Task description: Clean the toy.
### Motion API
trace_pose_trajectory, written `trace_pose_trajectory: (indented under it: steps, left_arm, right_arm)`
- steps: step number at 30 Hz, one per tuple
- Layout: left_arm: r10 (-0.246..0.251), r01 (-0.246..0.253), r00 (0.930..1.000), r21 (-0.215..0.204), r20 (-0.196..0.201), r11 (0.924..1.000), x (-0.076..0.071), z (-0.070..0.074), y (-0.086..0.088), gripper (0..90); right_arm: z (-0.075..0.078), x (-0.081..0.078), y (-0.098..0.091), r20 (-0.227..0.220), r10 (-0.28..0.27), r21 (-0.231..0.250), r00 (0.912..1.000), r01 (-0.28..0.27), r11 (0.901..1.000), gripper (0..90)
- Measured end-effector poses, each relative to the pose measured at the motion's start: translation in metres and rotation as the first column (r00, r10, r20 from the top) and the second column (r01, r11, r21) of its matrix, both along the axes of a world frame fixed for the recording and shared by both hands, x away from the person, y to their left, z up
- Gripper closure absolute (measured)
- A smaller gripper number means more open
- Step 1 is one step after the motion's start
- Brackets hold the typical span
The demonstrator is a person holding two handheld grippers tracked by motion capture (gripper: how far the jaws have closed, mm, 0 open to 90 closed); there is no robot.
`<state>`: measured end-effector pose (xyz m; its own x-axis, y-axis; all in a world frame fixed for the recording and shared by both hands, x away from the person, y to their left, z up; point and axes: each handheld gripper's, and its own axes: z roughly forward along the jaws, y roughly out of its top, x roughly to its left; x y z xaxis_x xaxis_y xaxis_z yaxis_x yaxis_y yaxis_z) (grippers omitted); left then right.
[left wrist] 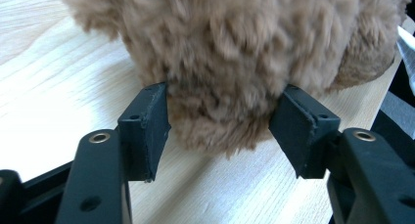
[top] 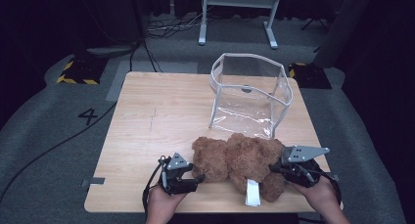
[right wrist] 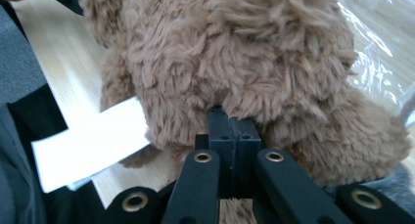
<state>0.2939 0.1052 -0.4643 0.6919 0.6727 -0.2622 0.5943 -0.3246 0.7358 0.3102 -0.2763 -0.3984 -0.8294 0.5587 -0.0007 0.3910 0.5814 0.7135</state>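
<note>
Your left gripper stands open around the teddy bear's head at lower centre, while your right gripper is clamped on its fur.

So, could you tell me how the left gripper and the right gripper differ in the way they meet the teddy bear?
The left gripper stands with its jaws spread around the rounded end of the teddy bear; the right gripper has its jaws closed together, pinching the bear's fur. The left gripper's pads flank the plush with no clear squeeze; the right gripper's pads are buried in the pile. Both reach the bear from the near table edge.
</note>
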Motion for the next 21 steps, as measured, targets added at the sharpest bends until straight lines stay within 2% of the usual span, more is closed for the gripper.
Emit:
trace_pose_trajectory:
  steps: [3, 5, 7, 8, 11, 13, 14, 15, 16, 20, 21]
  left_arm:
    - [-0.024, 0.024, 0.9997, 0.006, 0.002, 0.9997, 0.001, -0.002, -0.007, 40.6]
    - [-0.021, 0.020, 0.9997, 0.011, 0.012, 0.9997, 0.001, -0.002, -0.011, 41.6]
    - [-0.015, 0.014, 0.9994, 0.006, 0.030, 0.9999, 0.001, -0.001, -0.012, 50.7]
    - [-0.011, 0.011, 0.9991, 0.004, 0.040, 0.9999, 0.001, 0.000, -0.011, 58.2]
    - [0.001, -0.001, 0.9986, 0.001, 0.053, 1.0000, -0.001, 0.003, -0.007, 80.7]
    - [-0.002, 0.001, 0.9979, 0.014, 0.064, 0.9999, -0.001, 0.004, -0.007, 88.1]
    - [-0.005, 0.004, 0.9979, 0.019, 0.065, 0.9998, -0.002, 0.004, -0.007, 88.6]
    - [-0.005, 0.004, 0.9979, 0.019, 0.065, 0.9998, -0.002, 0.004, -0.007, 89.0]
    - [-0.013, 0.011, 0.9977, 0.022, 0.067, 0.9997, -0.003, 0.004, -0.008, 89.2]
    - [-0.022, 0.020, 0.9976, 0.032, 0.066, 0.9993, -0.004, 0.004, -0.007, 89.4]
    - [-0.022, 0.020, 0.9977, 0.031, 0.063, 0.9993, -0.004, 0.004, -0.007, 89.4]
  right_arm:
    - [-0.004, 0.001, -0.005, 0.000, 0.001, 0.003, 1.0000, -0.001, 1.0000, 87.3]
    - [-0.004, 0.002, -0.007, 0.001, 0.015, 0.003, 0.9999, -0.015, 0.9999, 81.0]
    - [-0.005, 0.003, -0.009, -0.012, 0.012, 0.017, 0.9999, -0.012, 0.9998, 69.4]
    - [-0.005, 0.004, -0.011, -0.024, 0.011, 0.023, 0.9996, -0.010, 0.9997, 65.6]
    - [-0.005, 0.006, -0.022, -0.032, -0.014, 0.042, 0.9994, 0.015, 0.9990, 59.7]
    - [-0.005, 0.009, -0.031, -0.043, -0.041, 0.048, 0.9982, 0.043, 0.9979, 58.5]
    - [-0.006, 0.011, -0.036, -0.047, -0.064, 0.038, 0.9968, 0.066, 0.9971, 57.3]
    - [-0.006, 0.011, -0.036, -0.047, -0.064, 0.038, 0.9968, 0.066, 0.9971, 57.3]
    - [-0.010, 0.018, -0.047, -0.058, -0.133, 0.018, 0.9895, 0.134, 0.9908, 51.3]
    - [-0.021, 0.031, -0.061, -0.083, -0.219, -0.027, 0.9723, 0.217, 0.9758, 44.5]
    - [-0.027, 0.035, -0.064, -0.086, -0.243, -0.054, 0.9663, 0.239, 0.9696, 42.8]
